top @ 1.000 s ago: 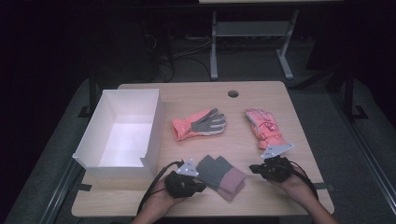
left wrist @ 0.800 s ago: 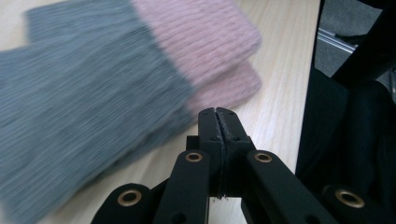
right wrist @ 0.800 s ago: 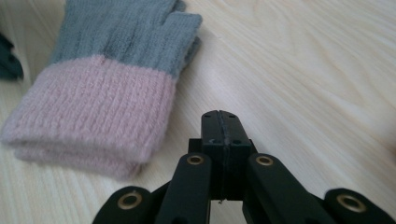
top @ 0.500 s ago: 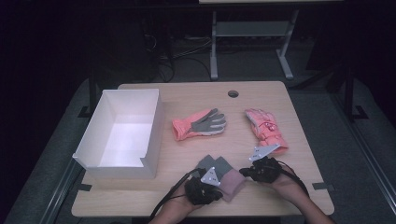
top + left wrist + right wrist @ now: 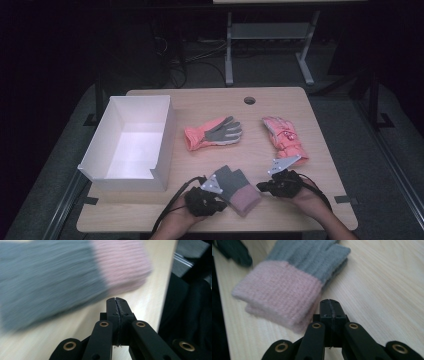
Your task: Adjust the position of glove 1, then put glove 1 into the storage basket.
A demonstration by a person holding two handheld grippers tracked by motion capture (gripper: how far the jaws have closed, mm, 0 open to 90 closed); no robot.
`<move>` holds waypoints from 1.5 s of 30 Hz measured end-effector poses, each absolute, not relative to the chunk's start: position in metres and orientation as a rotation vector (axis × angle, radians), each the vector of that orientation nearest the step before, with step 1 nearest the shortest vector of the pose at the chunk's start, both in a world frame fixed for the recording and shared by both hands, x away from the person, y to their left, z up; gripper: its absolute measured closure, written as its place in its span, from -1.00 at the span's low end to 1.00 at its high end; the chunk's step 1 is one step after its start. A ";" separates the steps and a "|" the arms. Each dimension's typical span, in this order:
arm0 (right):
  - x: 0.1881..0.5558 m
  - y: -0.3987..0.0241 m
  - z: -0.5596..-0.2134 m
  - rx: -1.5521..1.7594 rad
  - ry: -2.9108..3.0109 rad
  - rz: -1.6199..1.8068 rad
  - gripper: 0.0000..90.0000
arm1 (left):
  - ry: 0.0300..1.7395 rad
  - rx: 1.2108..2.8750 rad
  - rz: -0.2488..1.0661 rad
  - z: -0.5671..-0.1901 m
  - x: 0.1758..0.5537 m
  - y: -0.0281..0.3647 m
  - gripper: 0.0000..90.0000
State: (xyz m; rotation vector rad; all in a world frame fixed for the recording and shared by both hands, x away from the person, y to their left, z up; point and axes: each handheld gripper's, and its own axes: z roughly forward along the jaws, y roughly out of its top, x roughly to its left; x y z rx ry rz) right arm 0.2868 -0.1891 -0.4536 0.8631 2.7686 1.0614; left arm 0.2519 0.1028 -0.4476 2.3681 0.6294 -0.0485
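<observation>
Both the left gripper (image 5: 116, 299) and the right gripper (image 5: 330, 301) have jaws pressed together, empty, beside the grey knitted gloves with pink cuffs (image 5: 234, 190). With jaws not spread, a push could probably slide these gloves toward the near table edge.

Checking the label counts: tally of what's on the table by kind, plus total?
Knit gloves, grey with pink cuff: 1 stack, count within unclear
Coral gloves with grey palm: 1
Pink padded gloves: 1
White boxes: 1
Total: 4 items
</observation>
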 end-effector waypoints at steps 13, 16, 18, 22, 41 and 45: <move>0.281 -0.180 -0.456 0.808 2.805 1.038 1.00 | 0.696 2.389 0.029 -0.451 0.276 0.103 0.99; 0.280 -0.180 -0.457 0.799 2.811 1.031 1.00 | 0.701 2.391 0.035 -0.451 0.279 0.101 0.99; 0.280 -0.179 -0.457 0.791 2.815 1.028 1.00 | 0.705 2.390 0.035 -0.451 0.281 0.101 0.99; 0.278 -0.177 -0.457 0.787 2.822 1.035 1.00 | 0.713 2.359 0.012 -0.449 0.289 0.100 0.99; 0.266 -0.148 -0.458 0.666 2.898 1.078 1.00 | 0.749 2.327 0.007 -0.447 0.329 0.085 0.99; 0.264 -0.136 -0.459 0.636 2.914 1.092 1.00 | 0.742 2.331 0.007 -0.448 0.335 0.079 0.99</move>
